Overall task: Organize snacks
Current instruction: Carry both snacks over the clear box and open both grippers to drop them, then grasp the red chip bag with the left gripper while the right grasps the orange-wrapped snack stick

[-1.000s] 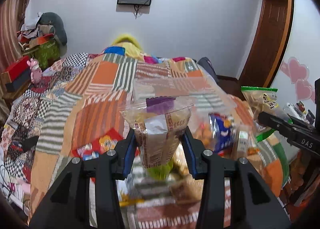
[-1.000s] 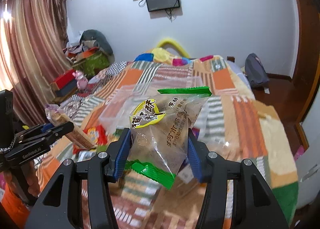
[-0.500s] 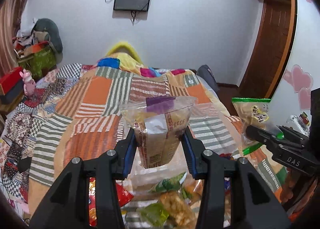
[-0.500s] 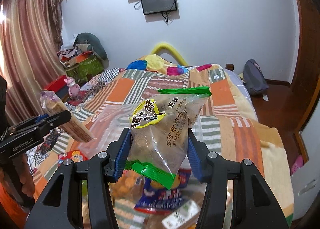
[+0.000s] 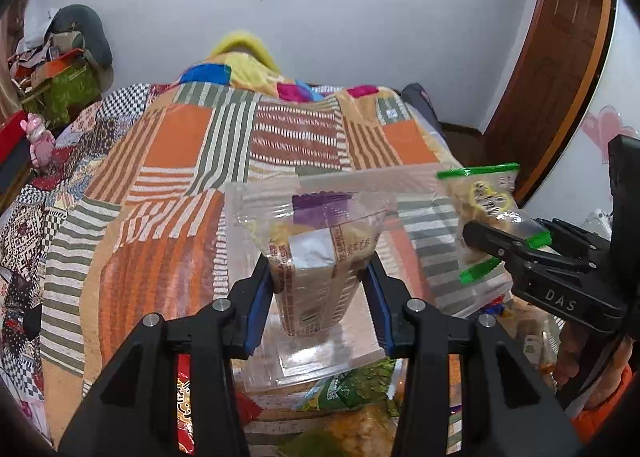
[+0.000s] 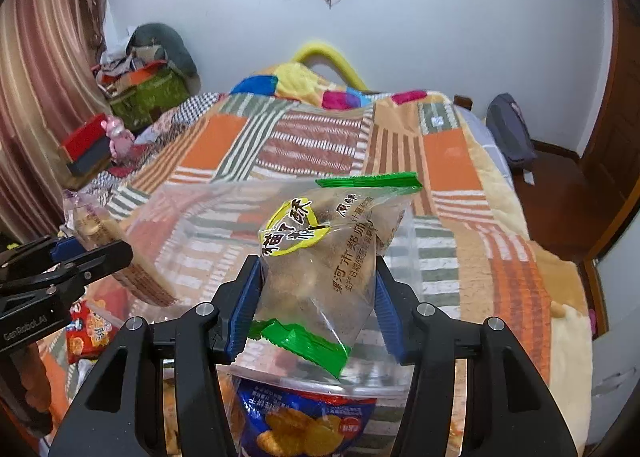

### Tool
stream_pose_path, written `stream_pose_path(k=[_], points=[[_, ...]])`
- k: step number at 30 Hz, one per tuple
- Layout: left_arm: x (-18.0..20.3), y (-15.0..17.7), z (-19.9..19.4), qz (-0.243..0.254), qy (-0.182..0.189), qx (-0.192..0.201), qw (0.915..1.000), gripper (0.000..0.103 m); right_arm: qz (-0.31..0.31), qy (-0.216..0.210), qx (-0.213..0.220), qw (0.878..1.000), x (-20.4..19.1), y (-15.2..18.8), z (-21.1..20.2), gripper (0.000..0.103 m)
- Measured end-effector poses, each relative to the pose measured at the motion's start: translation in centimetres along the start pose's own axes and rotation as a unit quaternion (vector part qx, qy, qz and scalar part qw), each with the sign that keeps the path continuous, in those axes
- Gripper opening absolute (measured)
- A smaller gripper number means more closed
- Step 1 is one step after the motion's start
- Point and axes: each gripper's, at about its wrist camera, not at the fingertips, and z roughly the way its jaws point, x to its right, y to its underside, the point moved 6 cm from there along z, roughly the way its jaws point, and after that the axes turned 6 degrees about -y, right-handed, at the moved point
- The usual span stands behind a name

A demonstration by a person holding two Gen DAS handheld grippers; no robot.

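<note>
Right now a big bed (image 5: 168,217) with a striped patchwork blanket (image 6: 328,137) fills most of both views, and a clear plastic box (image 5: 320,353) sits on its near end. Both grippers point down at a slant over that box. From the left wrist, the left gripper (image 5: 318,289) is clamped on a clear packet with a purple top (image 5: 320,253), which stands up between the blue pads above the box. At 3 o'clock in that view the right gripper (image 5: 486,243) reaches in from the side, and part of a hand (image 5: 576,357) in an orange sleeve shows under it. From the right wrist, the right gripper (image 6: 316,297) squeezes a clear packet with green ends (image 6: 328,265), tilted a little, just over the box rim. At 9 o'clock there, the purple-top packet pokes out from the left gripper. More snack bags (image 6: 308,425) lie at 6 o'clock, a blue one under the box's near rim.
</note>
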Motion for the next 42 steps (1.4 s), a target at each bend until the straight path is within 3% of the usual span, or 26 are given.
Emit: stream_pose_path(k=[3,5,20,26,32,36,42], points=[[0.0,0.0,0.5,-0.001,-0.005,-0.007,1.0000,0.046,-0.003,0.000,-0.004,1.000,-0.1,0.1,-0.1,0.050],[-0.2,0.0,0.2,-0.003,-0.011,0.000,0.9999,0.053,-0.009,-0.001,-0.003,1.000,-0.3,0.0,-0.5,0.051],[-1.9,0.6,-8.0,0.012,-0.018,0.061,0.9979,0.067,-0.008,0.001,0.045,0.999,-0.1,0.8,-7.0,0.057],[-4.9,3.2,-9.4,0.016,-0.044,0.050,0.9977,0.071,-0.004,0.015,0.048,0.999,0.2,2.6,-8.6,0.059],[-8.4,6.7,-7.6,0.013,-0.070,0.011,0.9974,0.075,0.013,0.029,0.035,0.999,1.4,4.6,-8.7,0.060],[-10.3,8.8,-5.5,0.013,-0.066,-0.016,0.9976,0.089,0.022,0.044,0.014,0.999,2.4,6.4,-8.2,0.060],[-11.6,10.6,-2.3,0.029,-0.062,-0.039,0.9969,0.097,0.049,0.052,-0.021,0.997,3.9,9.4,-7.2,0.060]])
